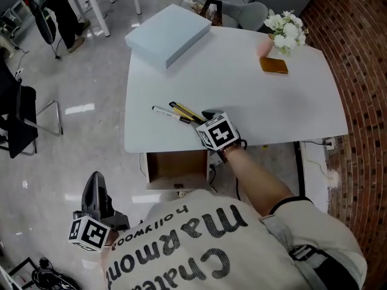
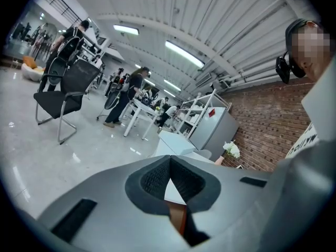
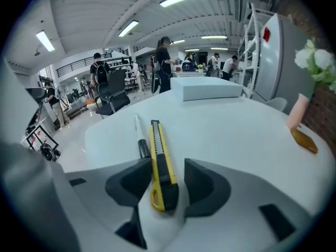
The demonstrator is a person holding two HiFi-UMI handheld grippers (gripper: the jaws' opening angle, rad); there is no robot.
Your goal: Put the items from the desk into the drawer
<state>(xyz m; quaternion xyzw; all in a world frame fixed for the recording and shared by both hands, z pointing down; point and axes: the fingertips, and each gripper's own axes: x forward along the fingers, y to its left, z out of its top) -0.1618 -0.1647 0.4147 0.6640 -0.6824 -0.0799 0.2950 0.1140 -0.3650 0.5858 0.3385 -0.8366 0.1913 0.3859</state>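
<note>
A yellow-and-black utility knife (image 1: 186, 112) and a white pen with a black cap (image 1: 169, 114) lie side by side near the front edge of the white desk (image 1: 260, 104). My right gripper (image 1: 205, 116) rests at their near ends. In the right gripper view it (image 3: 168, 180) is open, with the knife (image 3: 160, 161) lying between the pads, untouched by the right pad. The pen (image 3: 140, 138) runs just outside the left pad. Below the desk edge a brown drawer (image 1: 175, 169) stands pulled out. My left gripper (image 1: 95, 180) hangs low at the left, jaws together and empty.
A pale blue flat box (image 1: 168, 34) sits at the desk's far left corner. White flowers in a pink vase (image 1: 283, 29) and a brown wallet (image 1: 273, 65) sit at the far right. A brick wall runs along the right; a black chair (image 1: 18, 122) stands at left.
</note>
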